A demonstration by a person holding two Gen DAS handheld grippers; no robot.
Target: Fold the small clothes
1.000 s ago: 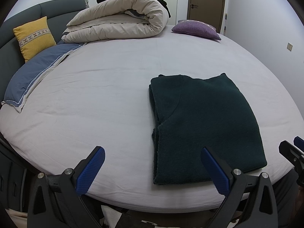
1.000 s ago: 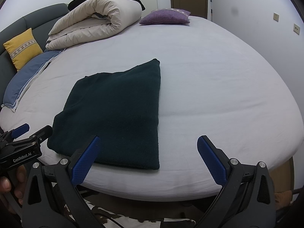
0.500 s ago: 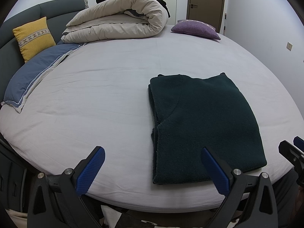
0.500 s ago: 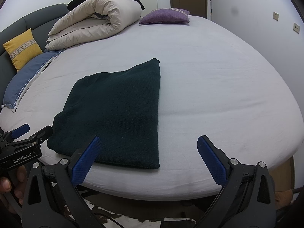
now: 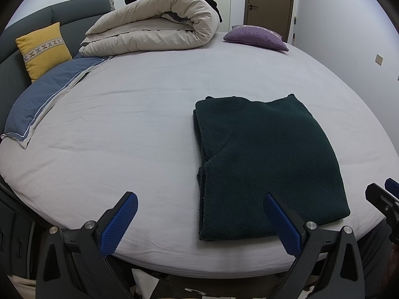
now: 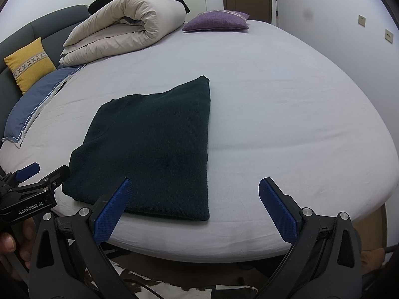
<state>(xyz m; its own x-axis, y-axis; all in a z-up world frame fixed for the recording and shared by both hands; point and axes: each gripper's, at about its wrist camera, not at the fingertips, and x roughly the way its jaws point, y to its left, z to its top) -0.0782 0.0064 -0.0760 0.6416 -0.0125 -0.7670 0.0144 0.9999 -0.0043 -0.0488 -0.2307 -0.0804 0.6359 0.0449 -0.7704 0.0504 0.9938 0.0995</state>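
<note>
A dark green knit sweater (image 5: 264, 162) lies folded into a flat rectangle near the front edge of the bed (image 5: 139, 124). The right wrist view has the same sweater (image 6: 154, 144) left of centre. My left gripper (image 5: 199, 214) hovers open just off the bed's front edge, its right finger over the sweater's near left corner. My right gripper (image 6: 194, 201) is also open, held off the edge with its left finger above the sweater's near right part. Neither holds anything. The left gripper (image 6: 30, 184) also shows at the left edge of the right wrist view.
A rolled beige duvet (image 5: 154, 30) with a black cloth on top lies at the far side, a purple cushion (image 5: 256, 36) beside it. A yellow cushion (image 5: 43, 49) and a blue pillow (image 5: 45, 92) rest by the grey headboard at left. A wall runs along the right.
</note>
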